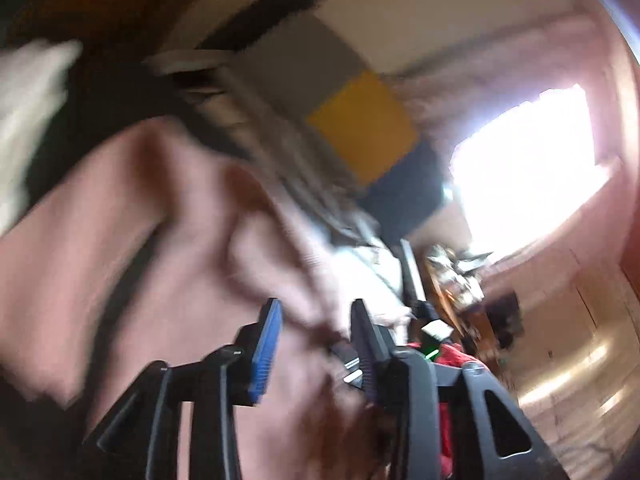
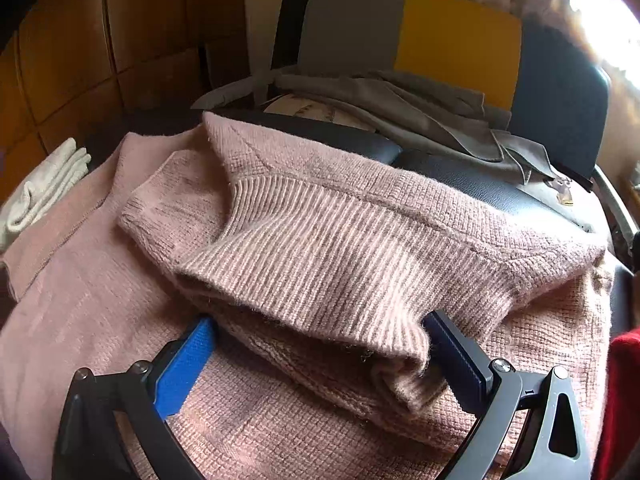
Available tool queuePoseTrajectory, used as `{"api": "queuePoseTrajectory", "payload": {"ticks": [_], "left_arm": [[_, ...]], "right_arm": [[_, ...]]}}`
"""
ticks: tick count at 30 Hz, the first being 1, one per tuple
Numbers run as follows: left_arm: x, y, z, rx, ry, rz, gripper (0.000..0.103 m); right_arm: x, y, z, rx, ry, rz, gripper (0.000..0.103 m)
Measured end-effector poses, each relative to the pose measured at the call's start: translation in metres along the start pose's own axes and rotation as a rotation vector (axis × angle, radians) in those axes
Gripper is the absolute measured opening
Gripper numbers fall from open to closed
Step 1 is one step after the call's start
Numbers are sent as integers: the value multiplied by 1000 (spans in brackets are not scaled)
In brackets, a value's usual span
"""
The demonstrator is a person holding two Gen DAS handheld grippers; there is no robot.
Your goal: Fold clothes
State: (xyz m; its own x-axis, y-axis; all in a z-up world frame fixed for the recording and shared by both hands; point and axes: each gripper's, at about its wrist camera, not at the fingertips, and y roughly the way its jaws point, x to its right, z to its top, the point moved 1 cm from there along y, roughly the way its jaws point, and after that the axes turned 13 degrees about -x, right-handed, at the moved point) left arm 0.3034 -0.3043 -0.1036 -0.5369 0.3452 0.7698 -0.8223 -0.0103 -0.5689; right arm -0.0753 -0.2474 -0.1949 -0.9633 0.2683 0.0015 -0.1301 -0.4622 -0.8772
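A pink knitted sweater [image 2: 320, 240] lies on a dark seat [image 2: 472, 188], its ribbed part folded over the body. My right gripper [image 2: 320, 356] is open, its fingers wide apart on either side of the folded ribbed edge. In the blurred left wrist view the same pink sweater [image 1: 132, 240] fills the left half. My left gripper [image 1: 316, 344] is open above it, its blue-padded fingers [image 1: 266, 352] apart with nothing between them.
A grey garment [image 2: 420, 108] lies on the seat behind the sweater, in front of a grey, yellow and dark chair back [image 2: 452, 36]. Folded white cloth [image 2: 44, 192] sits at the left. Brown padded wall [image 2: 92, 40] behind. Red fabric [image 2: 624, 392] at the right edge.
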Motion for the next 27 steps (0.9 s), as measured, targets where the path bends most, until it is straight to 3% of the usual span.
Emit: {"api": "queuePoseTrajectory", "payload": {"ticks": [6, 9, 11, 13, 19, 20, 23, 27], "left_arm": [[-117, -82, -44, 145, -322, 112, 56], [-150, -91, -49, 181, -423, 124, 58], [-156, -87, -48, 204, -430, 69, 62], [-153, -81, -43, 197, -411, 67, 62], [-125, -43, -23, 122, -262, 161, 60], [-121, -37, -21, 106, -249, 165, 52], [-128, -18, -19, 47, -321, 135, 4], [-120, -28, -7, 116, -316, 72, 4]], "right_arm": [[-3, 1, 0, -10, -11, -28, 103], [-6, 3, 1, -16, -21, -51, 103], [-7, 3, 0, -20, -25, -63, 103], [-8, 3, 0, -22, -27, -70, 103], [-8, 3, -1, -25, -30, -79, 103], [-9, 3, -1, -25, -30, -79, 103], [-9, 4, -1, -24, -30, -78, 103], [-9, 4, 0, -24, -29, -74, 103]]}}
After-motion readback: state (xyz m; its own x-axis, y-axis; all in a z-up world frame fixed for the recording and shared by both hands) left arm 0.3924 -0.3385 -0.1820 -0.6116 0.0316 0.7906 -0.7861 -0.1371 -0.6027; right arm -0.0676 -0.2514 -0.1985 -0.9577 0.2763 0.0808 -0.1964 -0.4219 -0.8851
